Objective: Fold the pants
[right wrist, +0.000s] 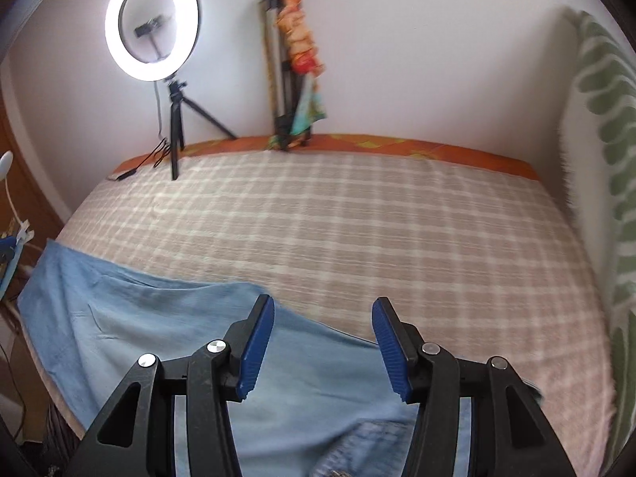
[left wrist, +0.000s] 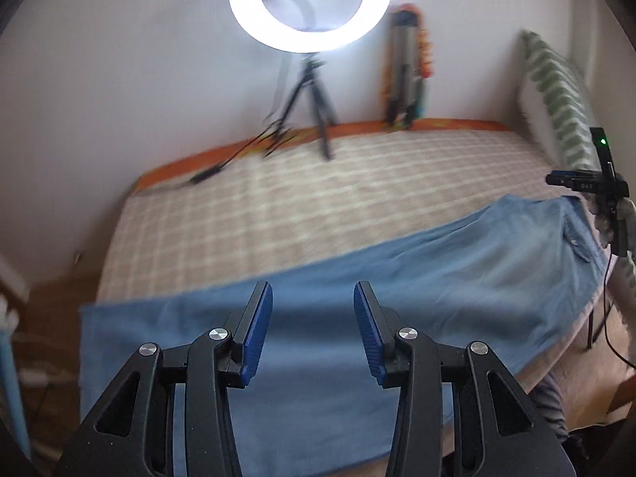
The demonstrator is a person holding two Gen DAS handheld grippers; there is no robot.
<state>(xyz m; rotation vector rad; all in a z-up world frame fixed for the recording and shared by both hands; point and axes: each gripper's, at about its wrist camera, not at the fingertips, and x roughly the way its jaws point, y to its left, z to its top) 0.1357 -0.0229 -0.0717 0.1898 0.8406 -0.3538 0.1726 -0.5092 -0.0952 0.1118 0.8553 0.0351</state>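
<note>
A bedroom, a white wall, and a bed (right wrist: pixel 357 218) under a checked beige cover takes up most of both views. At the far edge stands a lit ring light (right wrist: pixel 152 24) on a small tripod, with a second folded tripod (right wrist: pixel 292 67) wrapped in bright cloth leaning on the wall. A green-patterned pillow (right wrist: pixel 604 151) props up at the right.

The pants (left wrist: pixel 357 310), light blue denim, lie stretched along the near edge of the bed, the leg end reaching past the bed's left side, the waist and a back pocket toward the right. The left gripper (left wrist: pixel 313 332) hovers over the leg section, fingers spread, nothing between them. The right gripper (right wrist: pixel 324 348) sits over the waist end, fingers likewise apart and empty.

What to watch: the denim looks limp and lies close to the edge, so a one-sided grab could drag it off the bed. A shallow pinch might catch only the top layer and leave the fold skewed. The frames are motion-blurred, too.

Writing? A small label on the right gripper's body shows in the left view, but it is too blurred to read.
</note>
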